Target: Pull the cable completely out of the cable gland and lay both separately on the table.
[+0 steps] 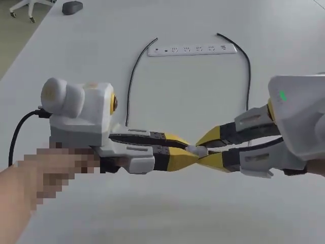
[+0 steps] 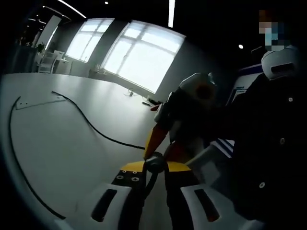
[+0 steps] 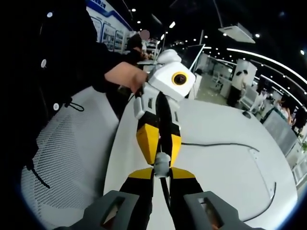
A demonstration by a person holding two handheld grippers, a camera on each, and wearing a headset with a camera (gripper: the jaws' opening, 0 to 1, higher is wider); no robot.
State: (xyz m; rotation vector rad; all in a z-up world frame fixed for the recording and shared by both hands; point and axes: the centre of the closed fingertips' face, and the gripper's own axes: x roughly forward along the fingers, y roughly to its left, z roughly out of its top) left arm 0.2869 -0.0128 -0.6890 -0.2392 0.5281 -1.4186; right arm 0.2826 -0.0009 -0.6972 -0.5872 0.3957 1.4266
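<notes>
Checker: Grippers, how do they stand?

Observer: They are tip to tip above the white tabletop [image 1: 177, 218]. The left gripper [image 1: 189, 149] has its yellow-tipped jaws drawn to a narrow point. The right gripper [image 1: 205, 151] has its jaws nearly together.

Checker: And what do they hold?

Observer: The right one is pinched on the small whitish round cable gland [image 1: 199, 151], which is in the air between the two sets of tips. The left one nips at the gland's other end. I cannot tell whether it bites on the gland or on the thin black cable [image 3: 166, 189] there.

Checker: Where does that cable go?

Observer: In each gripper view it leaves the gland and runs back between that gripper's own jaws, so it passes through the gland.

Checker: Anything on the table?

Observer: A long white power strip [image 1: 192, 49] lies at the far side. A black cord [image 1: 131, 86] curves past its left end and another [image 1: 249, 81] past its right, both towards the grippers.
</notes>
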